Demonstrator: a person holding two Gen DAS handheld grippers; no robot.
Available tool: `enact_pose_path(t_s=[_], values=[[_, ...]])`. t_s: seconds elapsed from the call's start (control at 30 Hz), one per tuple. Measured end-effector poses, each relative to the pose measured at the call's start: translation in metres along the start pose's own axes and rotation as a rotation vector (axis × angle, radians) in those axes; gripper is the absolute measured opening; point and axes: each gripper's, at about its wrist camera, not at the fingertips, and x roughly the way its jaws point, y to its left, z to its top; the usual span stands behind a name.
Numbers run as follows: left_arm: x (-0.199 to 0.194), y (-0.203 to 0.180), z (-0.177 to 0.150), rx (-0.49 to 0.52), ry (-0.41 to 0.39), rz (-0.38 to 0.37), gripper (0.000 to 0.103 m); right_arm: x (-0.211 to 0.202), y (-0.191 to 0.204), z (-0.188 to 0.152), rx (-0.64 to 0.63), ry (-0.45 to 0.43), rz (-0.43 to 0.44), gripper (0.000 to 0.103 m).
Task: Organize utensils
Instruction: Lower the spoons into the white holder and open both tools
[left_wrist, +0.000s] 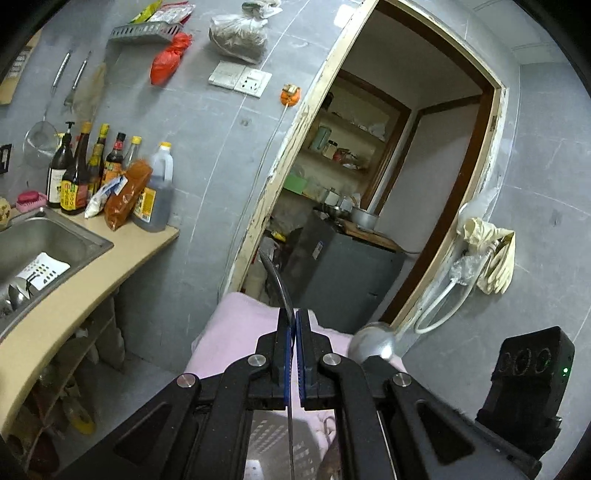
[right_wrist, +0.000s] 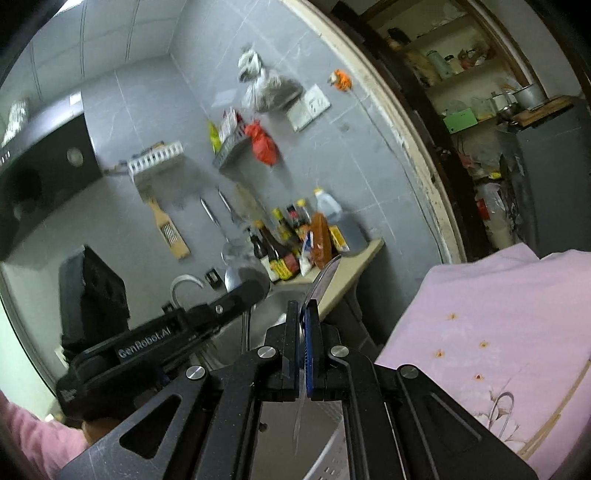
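Observation:
My left gripper (left_wrist: 294, 314) is shut on a thin metal spoon (left_wrist: 277, 280), which I see edge-on: its handle runs back between the pads and its curved bowl sticks out ahead. In the right wrist view that left gripper (right_wrist: 255, 286) shows at the left, and the spoon bowl (right_wrist: 234, 275) is at its tip. My right gripper (right_wrist: 303, 306) is shut on a second metal spoon (right_wrist: 325, 277), also edge-on. In the left wrist view that second spoon shows its round bowl (left_wrist: 373, 343). Both grippers are held up in the air beside the counter.
A steel sink (left_wrist: 85, 236) in the beige counter holds a white slotted holder (left_wrist: 44, 271) and more spoons (left_wrist: 14, 295). Sauce bottles (left_wrist: 92, 170) stand behind it. A pink cloth (right_wrist: 498, 314) covers a table on the right. A white basket (right_wrist: 332, 461) lies below. An open doorway (left_wrist: 369, 184) is ahead.

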Motion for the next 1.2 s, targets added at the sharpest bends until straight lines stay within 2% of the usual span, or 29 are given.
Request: enact_pose_path(t_s=[0.2, 0.4, 0.63, 0.73, 0.93, 1.2], values=[[-0.006, 0.007, -0.013, 0.033, 0.023, 0.011, 0.003, 0.002, -0.004, -0.022, -0.029, 0.082, -0.038, 0.003], [-0.015, 0.003, -0.021, 0.089, 0.036, 0.009, 0.003, -0.009, 0.002, -0.026, -0.082, 0.114, -0.050, 0.003], [-0.032, -0.001, -0.030, 0.137, 0.006, 0.020, 0.003, -0.019, 0.019, -0.030, -0.179, 0.156, -0.055, 0.003], [-0.038, -0.006, -0.030, 0.167, -0.026, 0.029, 0.003, -0.026, 0.026, -0.032, -0.216, 0.157, -0.067, 0.003], [-0.032, -0.011, -0.030, 0.182, -0.031, 0.029, 0.003, -0.028, 0.031, -0.031, -0.244, 0.144, -0.100, 0.003], [-0.037, -0.012, -0.042, 0.191, 0.032, 0.051, 0.003, -0.032, 0.031, -0.035, -0.218, 0.172, -0.112, 0.003]])
